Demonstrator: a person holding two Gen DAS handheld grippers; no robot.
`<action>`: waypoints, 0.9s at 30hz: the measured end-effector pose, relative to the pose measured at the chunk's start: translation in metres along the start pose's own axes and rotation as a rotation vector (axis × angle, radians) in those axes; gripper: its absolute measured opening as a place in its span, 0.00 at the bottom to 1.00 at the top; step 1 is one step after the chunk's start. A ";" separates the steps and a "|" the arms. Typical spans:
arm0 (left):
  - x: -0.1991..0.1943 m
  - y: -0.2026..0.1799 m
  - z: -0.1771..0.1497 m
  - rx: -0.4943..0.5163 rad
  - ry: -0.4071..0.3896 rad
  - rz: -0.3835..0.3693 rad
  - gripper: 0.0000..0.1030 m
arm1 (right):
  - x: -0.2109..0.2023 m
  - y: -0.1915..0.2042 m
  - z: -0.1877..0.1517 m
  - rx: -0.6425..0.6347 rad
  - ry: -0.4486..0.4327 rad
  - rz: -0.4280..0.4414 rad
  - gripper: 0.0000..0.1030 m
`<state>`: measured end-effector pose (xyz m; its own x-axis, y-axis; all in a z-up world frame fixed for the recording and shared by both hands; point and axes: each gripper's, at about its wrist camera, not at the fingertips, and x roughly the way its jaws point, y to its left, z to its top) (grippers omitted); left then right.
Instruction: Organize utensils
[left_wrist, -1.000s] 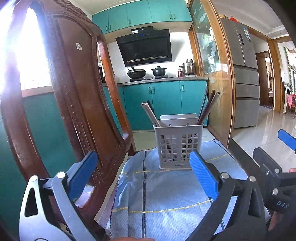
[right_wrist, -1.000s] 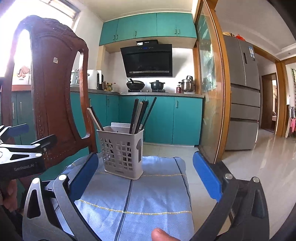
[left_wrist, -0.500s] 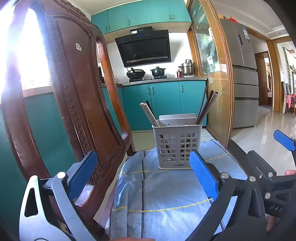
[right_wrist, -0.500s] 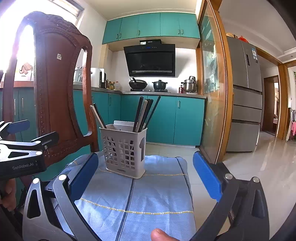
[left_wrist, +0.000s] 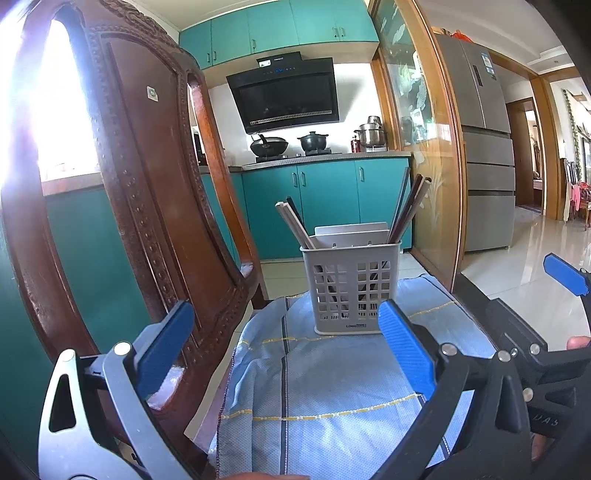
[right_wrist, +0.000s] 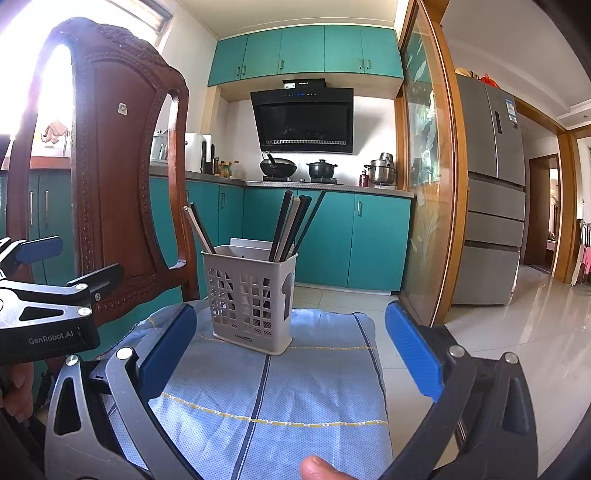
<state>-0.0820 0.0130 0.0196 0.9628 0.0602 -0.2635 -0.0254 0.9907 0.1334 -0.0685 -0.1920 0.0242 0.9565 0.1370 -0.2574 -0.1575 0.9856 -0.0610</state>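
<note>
A grey slotted utensil basket (left_wrist: 352, 290) stands upright on a blue cloth (left_wrist: 325, 398) over a chair seat; it also shows in the right wrist view (right_wrist: 251, 295). Several chopsticks (right_wrist: 290, 229) lean in it, light ones at the left (left_wrist: 293, 225), dark ones at the right (left_wrist: 408, 208). My left gripper (left_wrist: 284, 350) is open and empty, short of the basket. My right gripper (right_wrist: 288, 350) is open and empty, just in front of the basket. Each gripper shows in the other's view, the left one (right_wrist: 48, 266) at the left, the right one (left_wrist: 546, 310) at the right.
A carved wooden chair back (left_wrist: 140, 192) rises close on the left (right_wrist: 110, 177). Behind are teal kitchen cabinets (right_wrist: 332, 240), a stove with pots (left_wrist: 291, 144), a glass door frame (right_wrist: 428, 192) and a fridge (right_wrist: 491, 192). Tiled floor (right_wrist: 517, 325) lies to the right.
Both grippers have shifted slightly; the basket appears a little further left in the left view and further right in the right view. Both stay open and empty.
</note>
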 end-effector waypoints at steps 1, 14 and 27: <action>0.000 0.000 0.000 0.001 0.000 0.000 0.97 | 0.000 -0.001 0.000 0.001 0.000 0.002 0.97; 0.003 -0.001 -0.002 0.008 0.006 -0.004 0.97 | -0.001 -0.002 -0.002 0.006 -0.005 0.001 0.97; 0.004 -0.002 -0.004 0.013 0.014 -0.005 0.97 | -0.001 -0.001 -0.002 0.004 -0.004 -0.001 0.97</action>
<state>-0.0790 0.0114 0.0142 0.9592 0.0566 -0.2771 -0.0166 0.9893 0.1446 -0.0692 -0.1935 0.0229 0.9575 0.1366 -0.2539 -0.1559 0.9861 -0.0573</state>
